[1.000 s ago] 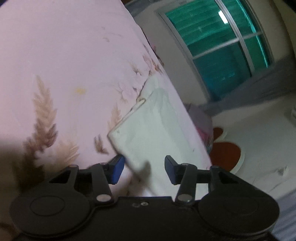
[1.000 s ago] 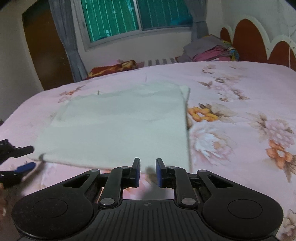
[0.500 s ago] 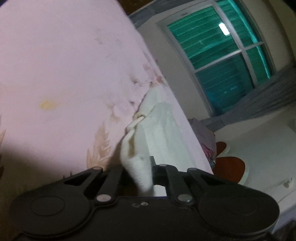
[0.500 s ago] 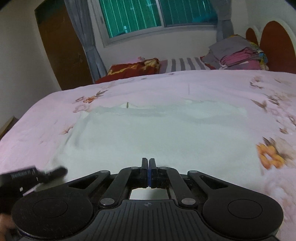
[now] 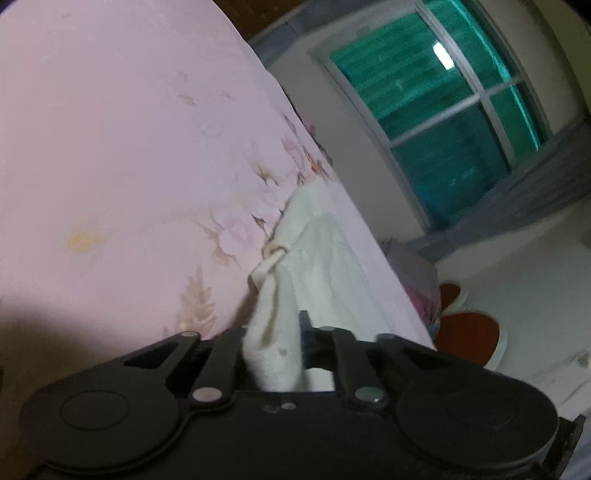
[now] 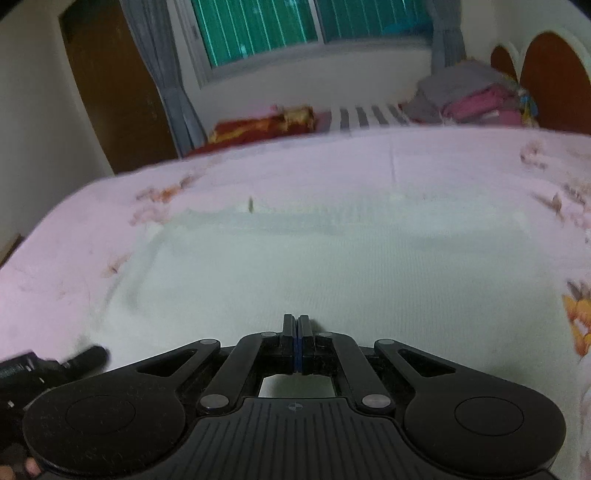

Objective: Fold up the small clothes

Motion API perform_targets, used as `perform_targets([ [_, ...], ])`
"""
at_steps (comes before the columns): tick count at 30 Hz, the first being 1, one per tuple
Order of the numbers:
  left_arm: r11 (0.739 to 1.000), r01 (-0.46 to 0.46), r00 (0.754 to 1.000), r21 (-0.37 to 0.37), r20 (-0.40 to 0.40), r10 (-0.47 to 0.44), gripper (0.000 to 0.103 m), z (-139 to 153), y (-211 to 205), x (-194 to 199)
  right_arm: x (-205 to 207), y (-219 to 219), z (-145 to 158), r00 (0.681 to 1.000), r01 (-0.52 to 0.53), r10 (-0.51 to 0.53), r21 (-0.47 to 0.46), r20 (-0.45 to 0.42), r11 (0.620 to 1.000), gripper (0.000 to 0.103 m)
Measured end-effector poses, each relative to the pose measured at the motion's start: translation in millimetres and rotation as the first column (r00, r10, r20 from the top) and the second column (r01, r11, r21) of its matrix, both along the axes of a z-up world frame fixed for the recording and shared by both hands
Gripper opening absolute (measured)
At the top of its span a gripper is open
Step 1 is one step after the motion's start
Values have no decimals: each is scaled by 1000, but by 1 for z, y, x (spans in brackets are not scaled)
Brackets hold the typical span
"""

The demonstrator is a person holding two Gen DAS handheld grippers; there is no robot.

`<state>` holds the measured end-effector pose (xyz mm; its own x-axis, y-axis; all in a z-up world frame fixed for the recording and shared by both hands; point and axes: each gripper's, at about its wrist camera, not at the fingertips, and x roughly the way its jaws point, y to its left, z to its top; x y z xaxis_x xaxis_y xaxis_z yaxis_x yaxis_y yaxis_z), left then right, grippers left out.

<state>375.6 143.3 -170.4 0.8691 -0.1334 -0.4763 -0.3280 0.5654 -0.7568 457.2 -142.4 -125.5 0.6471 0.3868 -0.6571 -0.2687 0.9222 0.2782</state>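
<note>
A white garment lies spread on the pink flowered bedsheet. My left gripper is shut on the garment's near corner, and the cloth bunches up between its fingers and rises from the sheet. My right gripper has its jaws closed together at the garment's near edge; the cloth pinched between them cannot be made out. The left gripper also shows in the right wrist view at the lower left, at the garment's left corner.
Folded clothes are piled at the far right by the red and white headboard. A red and yellow cloth lies at the bed's far edge under the window. A brown door stands at the left.
Both grippers closed from open a second ago. The left one took hold of the garment's corner and lifted it. The right one moved forward onto the near edge and shut.
</note>
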Motion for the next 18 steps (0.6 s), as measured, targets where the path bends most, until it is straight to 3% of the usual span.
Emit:
perform_targets([
  [2,998,34,999,49,37,-36,7,16,-2,0,2,-1,-3,1000,-6,6,3,6,1000,0],
  [5,968,136,986,212,67,-153,7,56,-26,9,1,-5,-2,1000,-11,11,24,0,1000,0],
  [7,923,220,966,315,65,-252,7,82,-55,19,2,-10,-3,1000,-14,14,54,-6,998,0],
  [10,850,329,923,411,51,-382,7,109,-99,31,4,-24,0,999,-17,20,126,-25,992,0],
  [14,780,462,851,422,39,-524,7,122,-158,40,-4,-87,15,997,82,-82,281,-13,956,0],
  [17,713,562,795,420,-38,-605,8,114,-211,50,-12,-152,26,983,178,-184,368,-19,913,0],
  [18,678,611,764,408,-79,-641,15,105,-230,55,-14,-173,28,978,202,-208,390,-28,898,0],
])
